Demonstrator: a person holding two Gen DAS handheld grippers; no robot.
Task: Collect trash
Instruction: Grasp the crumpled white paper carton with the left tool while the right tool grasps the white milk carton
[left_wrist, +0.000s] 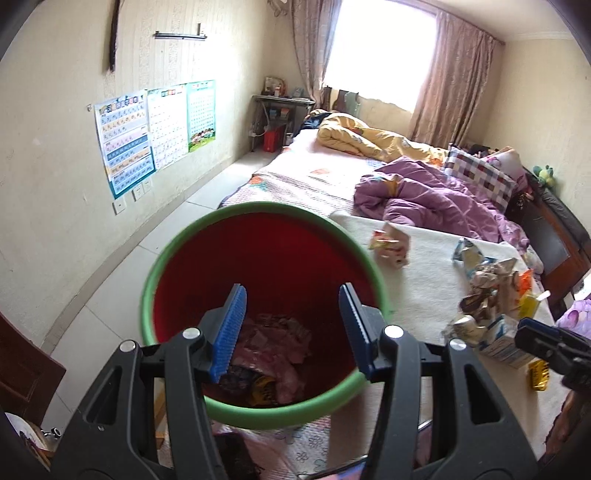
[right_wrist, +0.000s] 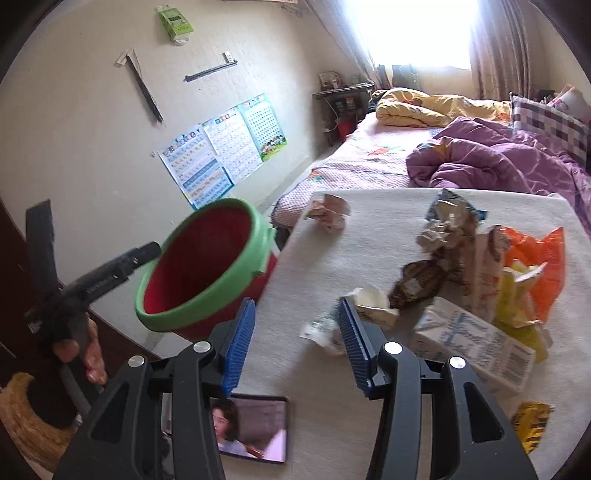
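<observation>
The trash (right_wrist: 476, 280) lies heaped on the white mat (right_wrist: 332, 266), filling the right half of the right wrist frame. Its nearest piece, a crumpled white wrapper (right_wrist: 371, 301), sits just beyond the right claw (right_wrist: 295, 345), slightly right of the gap, its long axis running across the fingers. That claw is open and empty, and is clearly the nearer one. A milk carton (right_wrist: 476, 341) lies lower right. The bin (left_wrist: 258, 291), red with a green rim, fills the centre of the left wrist frame; the left claw (left_wrist: 293, 328) hangs open and empty over its mouth.
</observation>
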